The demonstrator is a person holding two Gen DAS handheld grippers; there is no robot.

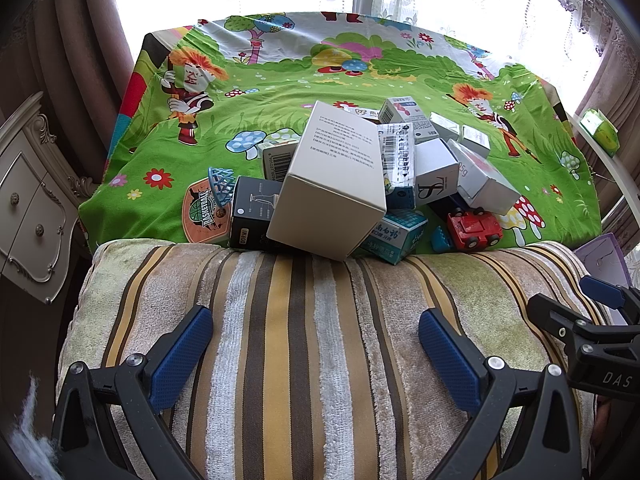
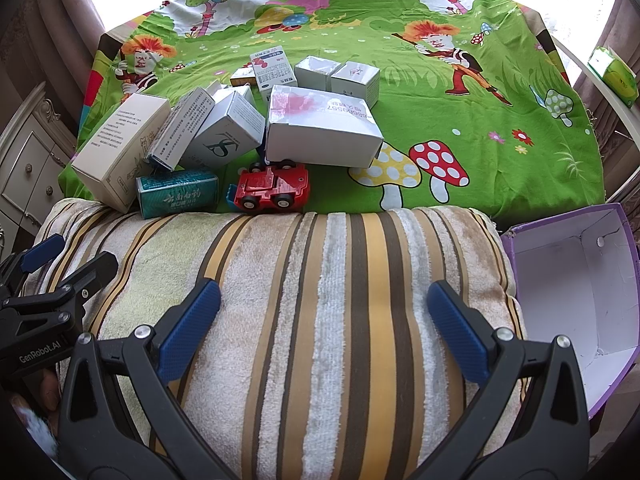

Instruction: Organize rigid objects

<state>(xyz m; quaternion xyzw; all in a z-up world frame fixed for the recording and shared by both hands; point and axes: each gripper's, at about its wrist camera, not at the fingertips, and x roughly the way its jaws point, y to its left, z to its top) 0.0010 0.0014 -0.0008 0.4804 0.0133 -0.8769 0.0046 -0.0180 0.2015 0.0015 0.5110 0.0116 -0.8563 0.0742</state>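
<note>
Both tools hover over the striped towel (image 2: 320, 300), each with its blue pads spread wide and nothing between them: the left gripper (image 1: 316, 336) and the right gripper (image 2: 324, 312) sit side by side, well short of the clutter. The heap of cartons lies on the green cartoon cloth (image 2: 500, 120), just past the towel's far edge. From the left gripper the big white box (image 1: 332, 184) is dead ahead at twelve o'clock, tilted, its long axis running away toward one o'clock and its near corner overhanging the towel. From the right gripper the red toy car (image 2: 276, 188) sits at about eleven o'clock, on its side with wheels facing us, its length running nine to three, the teal carton (image 2: 176, 196) just left of it. The open purple bin (image 2: 576, 292) stands at three o'clock of the right gripper, so I'd guess that hand is nearer for dropping things in, and the left nearer the tall box.
</note>
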